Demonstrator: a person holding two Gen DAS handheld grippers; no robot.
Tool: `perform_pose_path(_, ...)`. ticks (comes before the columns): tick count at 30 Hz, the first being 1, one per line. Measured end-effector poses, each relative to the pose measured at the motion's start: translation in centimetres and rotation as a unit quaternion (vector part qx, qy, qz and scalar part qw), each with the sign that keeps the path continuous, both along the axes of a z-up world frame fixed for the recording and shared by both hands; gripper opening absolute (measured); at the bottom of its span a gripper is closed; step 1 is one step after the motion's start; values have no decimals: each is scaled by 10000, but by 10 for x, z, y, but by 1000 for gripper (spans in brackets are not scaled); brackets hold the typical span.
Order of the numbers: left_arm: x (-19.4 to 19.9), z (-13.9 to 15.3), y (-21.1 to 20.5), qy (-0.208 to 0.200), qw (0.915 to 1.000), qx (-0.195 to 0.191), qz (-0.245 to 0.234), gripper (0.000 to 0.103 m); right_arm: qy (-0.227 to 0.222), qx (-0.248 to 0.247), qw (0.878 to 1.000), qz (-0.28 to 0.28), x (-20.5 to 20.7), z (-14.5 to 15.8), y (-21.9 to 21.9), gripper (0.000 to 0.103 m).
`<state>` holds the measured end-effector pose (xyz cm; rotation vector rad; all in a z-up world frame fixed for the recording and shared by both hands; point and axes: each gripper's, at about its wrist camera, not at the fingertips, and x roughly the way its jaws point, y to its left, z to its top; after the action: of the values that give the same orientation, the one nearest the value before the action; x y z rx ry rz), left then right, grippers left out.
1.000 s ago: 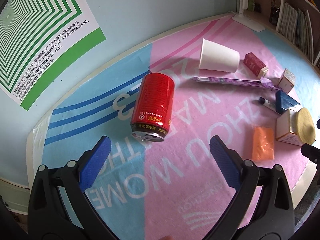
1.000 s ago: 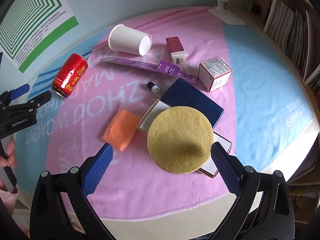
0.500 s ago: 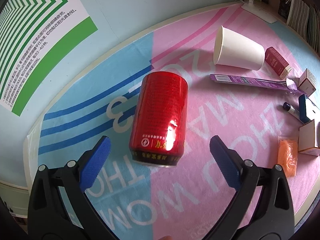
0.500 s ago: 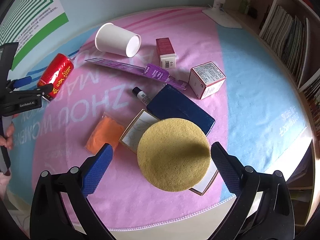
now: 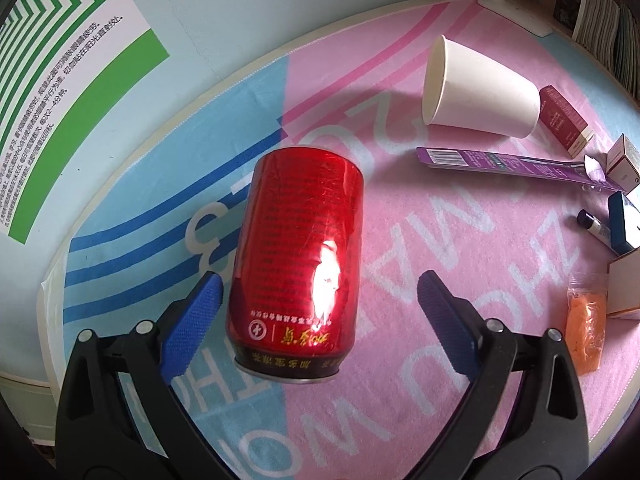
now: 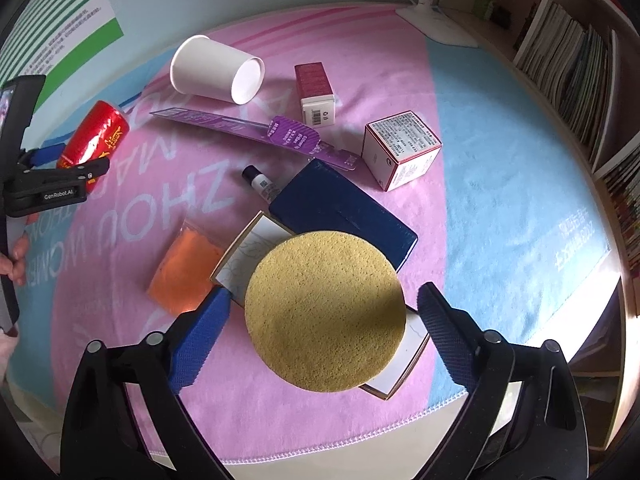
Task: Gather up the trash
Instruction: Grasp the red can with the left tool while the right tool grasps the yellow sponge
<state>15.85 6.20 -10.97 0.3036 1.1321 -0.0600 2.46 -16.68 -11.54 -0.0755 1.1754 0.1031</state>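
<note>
A red drink can [image 5: 296, 264] lies on its side on the pink and blue cloth [image 5: 400, 380]. My left gripper [image 5: 318, 312] is open and straddles the can's near end; the left pad [image 5: 192, 320] is almost at the can's side, the right one well clear. A round yellow sponge [image 6: 324, 312] rests on a flat tan box [image 6: 248, 256]. My right gripper [image 6: 324, 312] stands around the sponge with its jaws closing, and the pads do not press on it. The right wrist view also shows the can [image 6: 96, 136] and the left gripper [image 6: 76, 158] at far left.
On the cloth lie a tipped white paper cup [image 6: 216, 70], a purple toothbrush pack [image 6: 256, 132], a dark red carton [image 6: 316, 88], a white cube box [image 6: 400, 148], a navy box [image 6: 340, 212], a small tube [image 6: 260, 184] and an orange packet [image 6: 184, 268]. Bookshelves [image 6: 568, 60] stand right.
My left gripper has come down and forward over the can, which now sits between its fingers. The right gripper's fingers have drawn slightly closer around the sponge.
</note>
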Motion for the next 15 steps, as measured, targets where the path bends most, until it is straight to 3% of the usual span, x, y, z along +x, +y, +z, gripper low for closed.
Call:
perform_pose_path(3,5,-5,-3,-4,9999,100,-65,83,13,140,9999,5,1,0,-1,79)
perform_pose_path(4,6,-7,-3,38,9999,78,-85,73,4,164,9999,20,1,0,0,77)
perform_pose_path(6,8,-9,-3,145,9997,-97,-152,65,-5,193,9998,34,1,1,0,75)
perform_pose_path(15,-3,1,-5,36,9987,-454,-220,65,-82,332,9994,21,-4,9,-1,75)
